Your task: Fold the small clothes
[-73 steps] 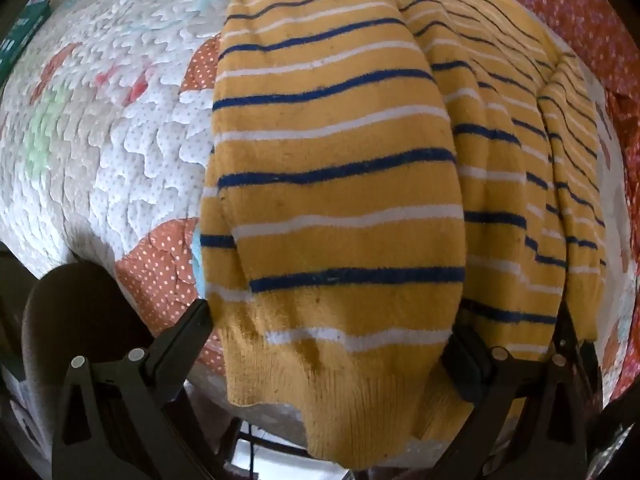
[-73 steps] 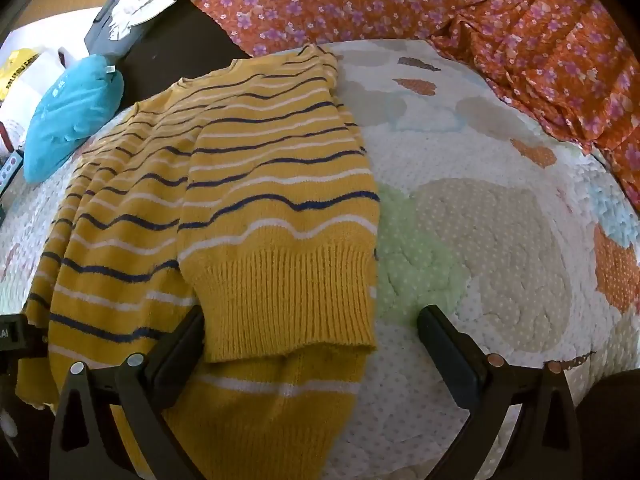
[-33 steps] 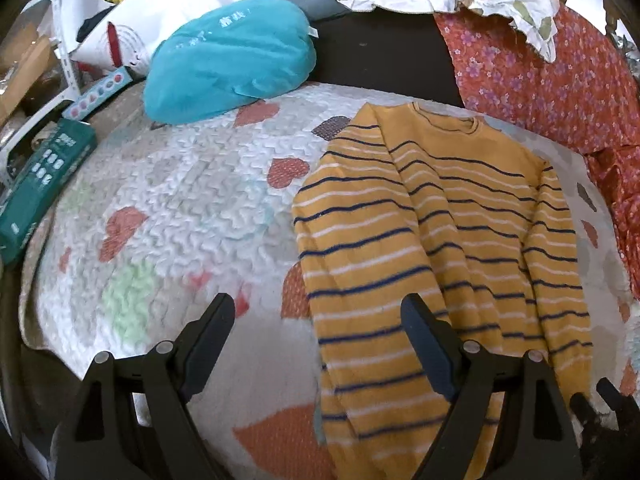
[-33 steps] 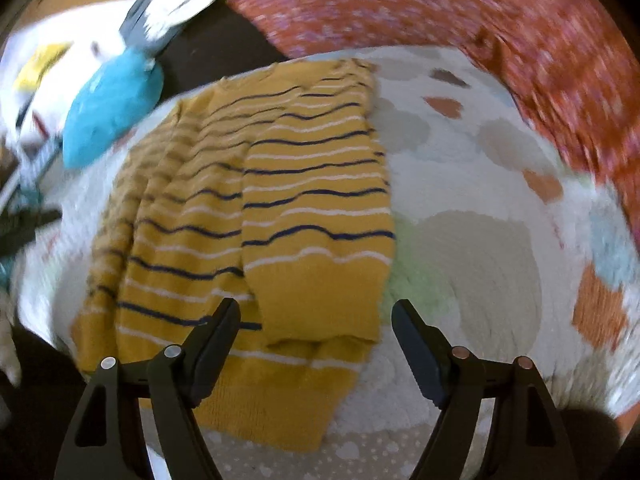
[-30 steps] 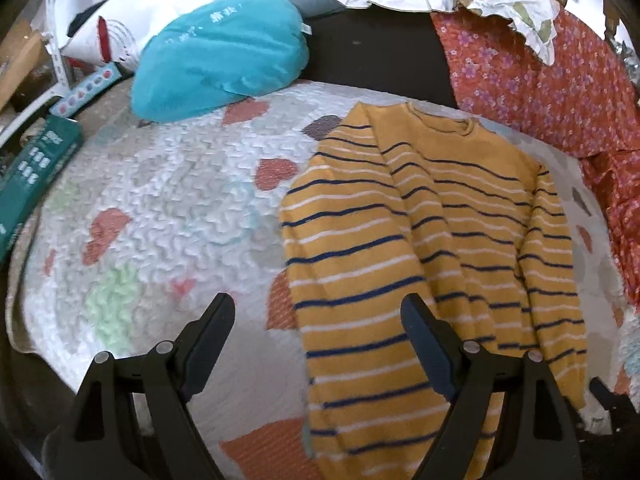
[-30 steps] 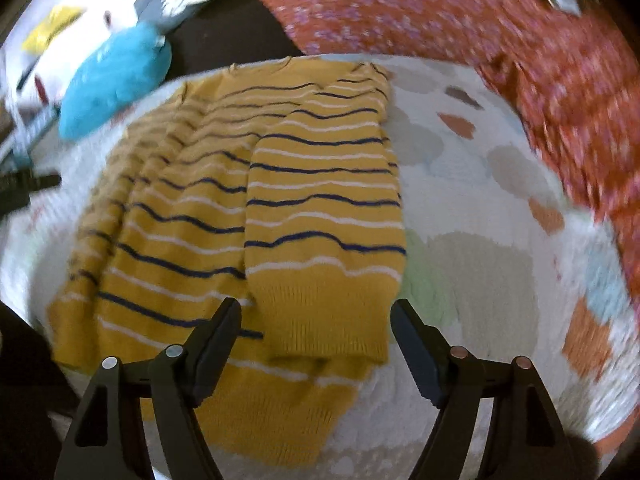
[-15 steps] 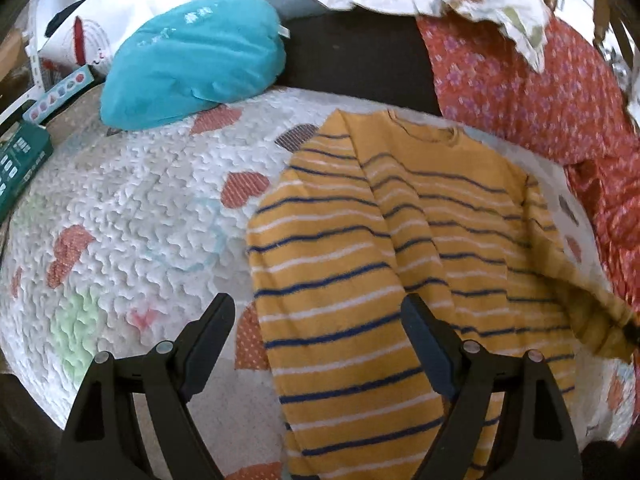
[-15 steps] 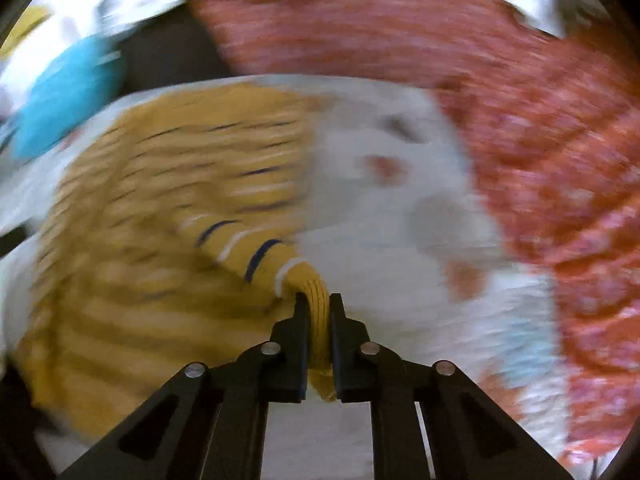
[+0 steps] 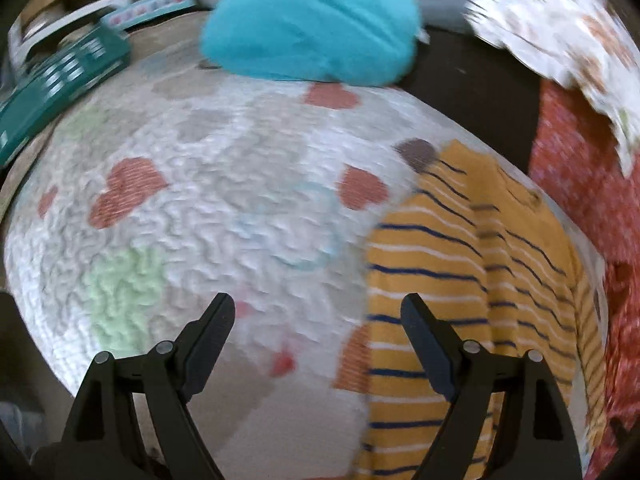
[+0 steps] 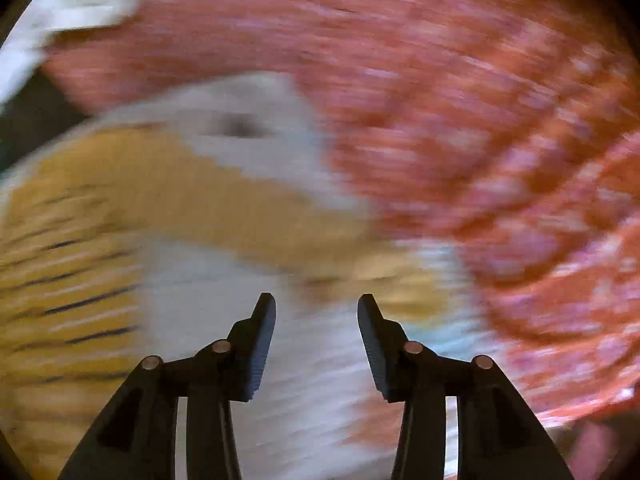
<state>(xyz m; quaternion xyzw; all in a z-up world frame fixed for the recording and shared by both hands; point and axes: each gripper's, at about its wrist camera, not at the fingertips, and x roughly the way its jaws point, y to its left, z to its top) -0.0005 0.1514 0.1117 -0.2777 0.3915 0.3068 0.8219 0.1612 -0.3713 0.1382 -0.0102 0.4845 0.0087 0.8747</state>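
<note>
Two grippers, both empty. Your left gripper (image 9: pixel 316 312) stands wide over the heart-print quilt (image 9: pixel 192 240), holding nothing, just beside the striped yellow sweater (image 9: pixel 460 280), which lies flat on the quilt, probably lined up for its near edge. Your right gripper (image 10: pixel 316 312) has jaws opening with nothing between them; the sweater's sleeve (image 10: pixel 240 200) stretches out sideways beyond the tips, likely laid out to be refolded neatly.

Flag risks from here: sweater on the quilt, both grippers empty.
1. The right gripper is opening with nothing between its jaws; the sleeve lies stretched outward, so the fold may need redoing.
2. The left gripper hovers over bare quilt, beside the sweater; closing here may pinch quilt instead.
</note>
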